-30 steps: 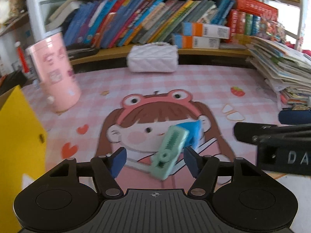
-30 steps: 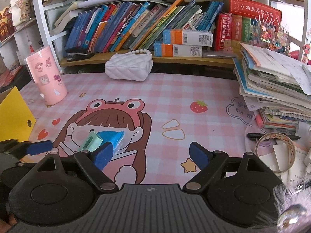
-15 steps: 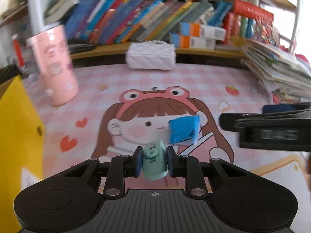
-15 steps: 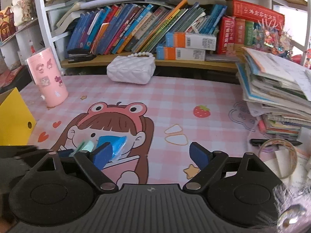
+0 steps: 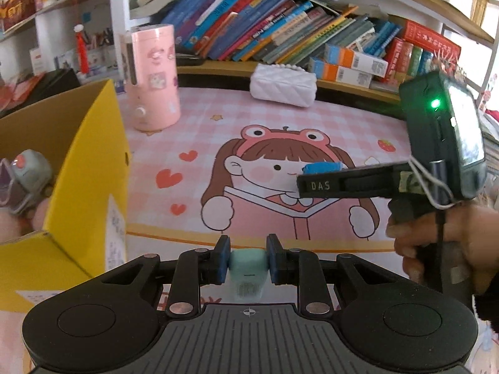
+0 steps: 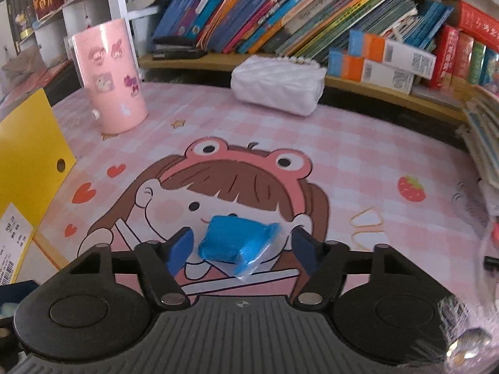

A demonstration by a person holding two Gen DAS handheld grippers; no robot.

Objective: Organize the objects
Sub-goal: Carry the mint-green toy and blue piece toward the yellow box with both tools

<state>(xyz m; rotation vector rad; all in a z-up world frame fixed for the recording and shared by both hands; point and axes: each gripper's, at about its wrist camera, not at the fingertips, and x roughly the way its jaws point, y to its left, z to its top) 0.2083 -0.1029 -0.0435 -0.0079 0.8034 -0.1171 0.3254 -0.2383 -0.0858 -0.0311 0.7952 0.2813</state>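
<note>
My left gripper is shut on a small mint-green stapler-like object and holds it above the pink cartoon mat, to the right of an open yellow cardboard box. A blue wrapped packet lies on the mat between the open fingers of my right gripper; whether the pads touch it I cannot tell. The right gripper also shows from the side in the left wrist view, with the packet's top just above its finger.
A tall pink cup stands at the back left. A white quilted purse lies by the bookshelf. The yellow box holds a grey gadget. A stack of papers sits at the right edge.
My left gripper closed on the mint-green object, lifted it and pulled back toward the yellow box. My right gripper moved forward and left so the blue packet now lies between its fingers.
</note>
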